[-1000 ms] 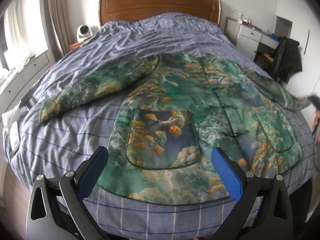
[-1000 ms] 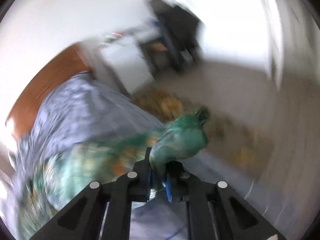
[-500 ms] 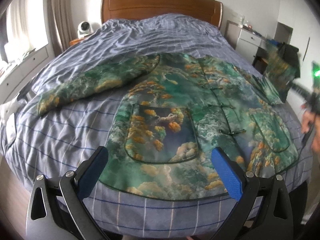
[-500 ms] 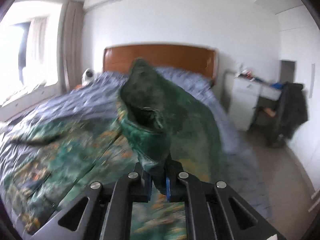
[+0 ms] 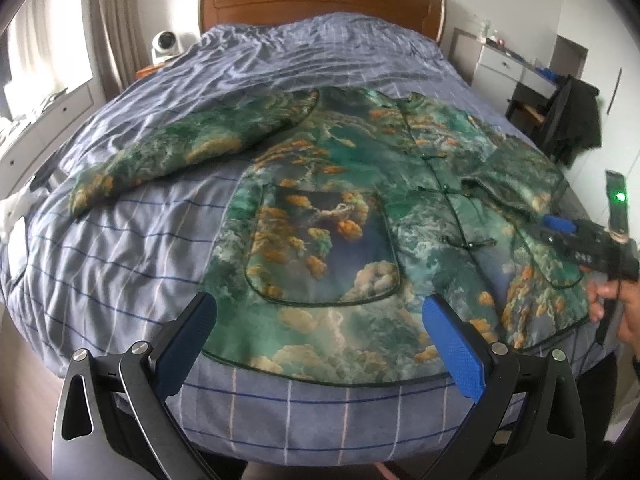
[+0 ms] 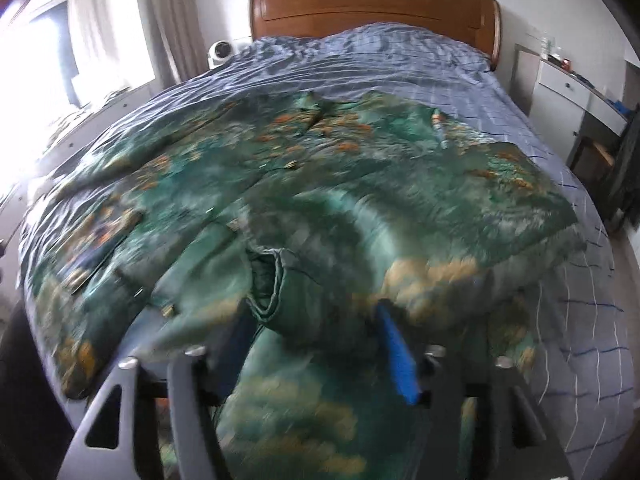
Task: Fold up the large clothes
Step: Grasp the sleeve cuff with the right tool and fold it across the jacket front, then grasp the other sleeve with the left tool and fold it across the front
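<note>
A bed (image 5: 120,264) with a blue checked cover fills the room. A green printed jacket (image 5: 320,216) lies flat across its near half, right sleeve (image 6: 360,240) folded over the front. The right gripper (image 6: 316,344) has just spread, cuff lying loose between its jaws. The left gripper (image 5: 320,344) hangs spread, empty, over the near hem.

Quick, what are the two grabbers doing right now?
Left gripper: open, holding nothing, above the jacket hem.
Right gripper: just opened; the sleeve lies loose between its jaws.
</note>
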The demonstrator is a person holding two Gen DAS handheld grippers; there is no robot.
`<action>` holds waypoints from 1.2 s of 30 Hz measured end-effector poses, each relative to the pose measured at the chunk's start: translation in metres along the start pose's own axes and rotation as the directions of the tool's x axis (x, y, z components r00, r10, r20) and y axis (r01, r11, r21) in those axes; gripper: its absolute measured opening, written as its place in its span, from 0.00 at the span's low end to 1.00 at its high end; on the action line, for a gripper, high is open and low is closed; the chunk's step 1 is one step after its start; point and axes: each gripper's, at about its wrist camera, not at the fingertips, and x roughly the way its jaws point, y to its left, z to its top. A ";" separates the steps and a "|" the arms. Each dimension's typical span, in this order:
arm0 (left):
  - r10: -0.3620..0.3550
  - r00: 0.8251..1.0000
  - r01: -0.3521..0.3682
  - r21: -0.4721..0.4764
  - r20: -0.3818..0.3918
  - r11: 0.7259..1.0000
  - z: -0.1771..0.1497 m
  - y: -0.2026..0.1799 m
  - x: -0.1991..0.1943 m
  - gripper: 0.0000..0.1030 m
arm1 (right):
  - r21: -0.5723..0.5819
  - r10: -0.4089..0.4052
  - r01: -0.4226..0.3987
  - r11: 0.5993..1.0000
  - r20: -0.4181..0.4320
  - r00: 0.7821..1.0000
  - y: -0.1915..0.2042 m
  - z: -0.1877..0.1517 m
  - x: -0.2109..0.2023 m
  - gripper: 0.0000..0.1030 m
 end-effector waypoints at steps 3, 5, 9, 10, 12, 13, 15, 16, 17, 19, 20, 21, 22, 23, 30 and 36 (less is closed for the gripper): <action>-0.010 1.000 0.011 0.013 -0.014 1.000 0.000 -0.006 0.003 1.00 | -0.007 0.012 -0.012 1.000 0.007 1.000 0.004 -0.016 -0.018 0.62; -0.019 1.000 0.020 0.025 -0.023 0.999 0.001 -0.011 0.004 1.00 | -0.001 0.003 -0.003 1.000 0.029 1.000 0.008 -0.026 -0.028 0.62; -0.049 0.998 0.050 0.041 -0.026 0.998 0.006 -0.021 0.004 1.00 | 0.044 -0.052 0.049 0.998 0.090 0.995 0.010 -0.052 -0.052 0.62; -0.059 0.998 0.060 0.044 -0.027 0.997 0.007 -0.024 0.004 1.00 | 0.066 -0.067 0.061 0.996 0.102 0.993 0.009 -0.057 -0.055 0.62; -0.082 0.996 0.083 0.055 -0.031 0.995 0.010 -0.032 0.004 1.00 | 0.115 -0.095 0.081 0.990 0.121 0.988 0.007 -0.067 -0.063 0.62; -0.093 0.995 0.095 0.063 -0.035 0.993 0.011 -0.036 0.005 1.00 | 0.136 -0.111 0.093 0.986 0.128 0.986 0.005 -0.071 -0.067 0.62; -0.118 0.992 0.121 0.075 -0.044 0.990 0.015 -0.043 0.006 1.00 | 0.165 -0.137 0.113 0.980 0.142 0.980 0.003 -0.077 -0.072 0.62; -0.134 0.990 0.137 0.079 -0.049 0.987 0.017 -0.047 0.006 1.00 | 0.178 -0.149 0.122 0.976 0.150 0.977 0.002 -0.081 -0.074 0.62; -0.153 0.987 0.157 0.082 -0.052 0.984 0.020 -0.051 0.006 1.00 | 0.191 -0.160 0.129 0.973 0.156 0.975 0.001 -0.083 -0.077 0.62; -0.204 0.977 0.209 0.082 -0.058 0.975 0.028 -0.060 0.008 1.00 | 0.208 -0.168 0.132 0.969 0.166 0.972 -0.002 -0.087 -0.081 0.62; -0.239 0.969 0.244 0.073 -0.061 0.967 0.035 -0.063 0.010 1.00 | 0.208 -0.168 0.131 0.969 0.168 0.971 -0.001 -0.088 -0.081 0.62; -0.274 0.960 0.278 0.058 -0.063 0.959 0.040 -0.065 0.012 1.00 | 0.207 -0.170 0.133 0.969 0.169 0.971 -0.001 -0.088 -0.082 0.62; -0.326 0.943 0.328 0.031 -0.068 0.944 0.047 -0.066 0.016 1.00 | 0.204 -0.174 0.137 0.969 0.171 0.970 0.000 -0.089 -0.082 0.62; -0.401 0.913 0.401 -0.012 -0.080 0.916 0.057 -0.069 0.024 0.99 | 0.198 -0.176 0.142 0.970 0.171 0.969 0.001 -0.088 -0.083 0.62; -0.647 0.740 0.621 -0.180 -0.185 0.763 0.090 -0.124 0.096 0.99 | 0.181 -0.186 0.148 0.972 0.210 0.960 0.015 -0.092 -0.096 0.62; -0.622 0.715 0.567 -0.257 -0.318 0.783 0.093 -0.184 0.173 0.90 | 0.182 -0.168 0.131 0.975 0.207 0.964 0.018 -0.097 -0.102 0.62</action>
